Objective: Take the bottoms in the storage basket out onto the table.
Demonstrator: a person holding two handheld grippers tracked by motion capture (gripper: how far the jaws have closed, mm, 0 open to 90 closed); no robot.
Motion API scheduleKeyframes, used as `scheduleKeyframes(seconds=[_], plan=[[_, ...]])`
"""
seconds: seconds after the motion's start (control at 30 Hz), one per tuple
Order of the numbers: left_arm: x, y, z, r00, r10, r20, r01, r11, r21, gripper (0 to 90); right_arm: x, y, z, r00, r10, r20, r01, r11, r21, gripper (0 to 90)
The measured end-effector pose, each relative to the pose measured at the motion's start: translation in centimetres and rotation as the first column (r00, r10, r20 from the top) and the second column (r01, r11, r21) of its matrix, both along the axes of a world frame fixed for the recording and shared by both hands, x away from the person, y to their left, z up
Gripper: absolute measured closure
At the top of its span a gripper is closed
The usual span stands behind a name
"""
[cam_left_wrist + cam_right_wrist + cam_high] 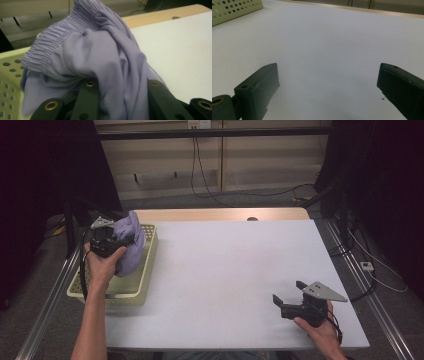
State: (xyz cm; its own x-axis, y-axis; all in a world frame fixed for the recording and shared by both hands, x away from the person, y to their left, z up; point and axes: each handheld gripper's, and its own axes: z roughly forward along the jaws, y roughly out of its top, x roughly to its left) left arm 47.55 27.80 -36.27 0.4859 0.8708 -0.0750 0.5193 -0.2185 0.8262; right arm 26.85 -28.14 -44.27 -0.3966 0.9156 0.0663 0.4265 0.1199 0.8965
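Tabletop (235, 270): rectangular, covered by a pale grey-white sheet, matte, no marks apparent. Along the far edge a strip of bare light wood (220, 214) shows beyond the sheet, with a small dark round hole (252, 219) in it right of centre. Metal rails run along both long sides below the tabletop.

Directly on the sheet, at the left edge: a pale yellow plastic basket (145, 270), rectangular, walls perforated with round holes, long axis running front to back. Its left wall lies close along the tabletop's left edge. The basket's corner also appears top left in the right gripper view (234, 10).

Floor beyond: grey, with black cables (200, 185) trailing.
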Motion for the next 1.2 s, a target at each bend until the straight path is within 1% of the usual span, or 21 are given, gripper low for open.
scheduleKeyframes(seconds=[0.23,0.37,0.43,0.9,1.03,1.13,1.2], plan=[[-0.5,0.5,0.9,0.9991,0.013,0.040,-0.011,0.9990,-0.043,74.8,0.0,0.0,0.0,1.0000,0.000,0.000,0.000,1.0000,0.003,4.1],[-0.7,0.6,1.2,0.9986,0.009,0.051,-0.007,0.9990,-0.043,74.8,0.0,0.0,0.0,1.0000,0.000,-0.001,0.000,1.0000,0.002,4.1],[-0.8,0.5,1.3,0.9982,0.005,0.060,-0.003,0.9994,-0.033,74.8,0.0,0.0,0.0,1.0000,0.000,-0.002,0.000,1.0000,0.001,4.1],[-1.5,0.5,2.7,0.9952,0.009,0.097,-0.002,0.9977,-0.068,74.5,-0.1,-0.1,0.0,1.0000,0.000,-0.001,0.000,1.0000,0.003,4.0],[-1.8,0.6,3.1,0.9924,0.023,0.121,-0.014,0.9972,-0.074,74.1,-0.1,-0.1,0.0,1.0000,0.001,0.000,-0.001,1.0000,0.002,4.1],[-2.0,0.7,3.5,0.9916,0.024,0.127,-0.015,0.9975,-0.070,74.1,-0.1,-0.1,0.0,1.0000,0.000,0.000,0.000,1.0000,0.003,4.1],[-2.1,0.7,3.6,0.9912,0.015,0.132,-0.006,0.9975,-0.071,74.1,-0.1,-0.1,0.0,1.0000,0.000,0.000,0.000,1.0000,0.002,4.1]])
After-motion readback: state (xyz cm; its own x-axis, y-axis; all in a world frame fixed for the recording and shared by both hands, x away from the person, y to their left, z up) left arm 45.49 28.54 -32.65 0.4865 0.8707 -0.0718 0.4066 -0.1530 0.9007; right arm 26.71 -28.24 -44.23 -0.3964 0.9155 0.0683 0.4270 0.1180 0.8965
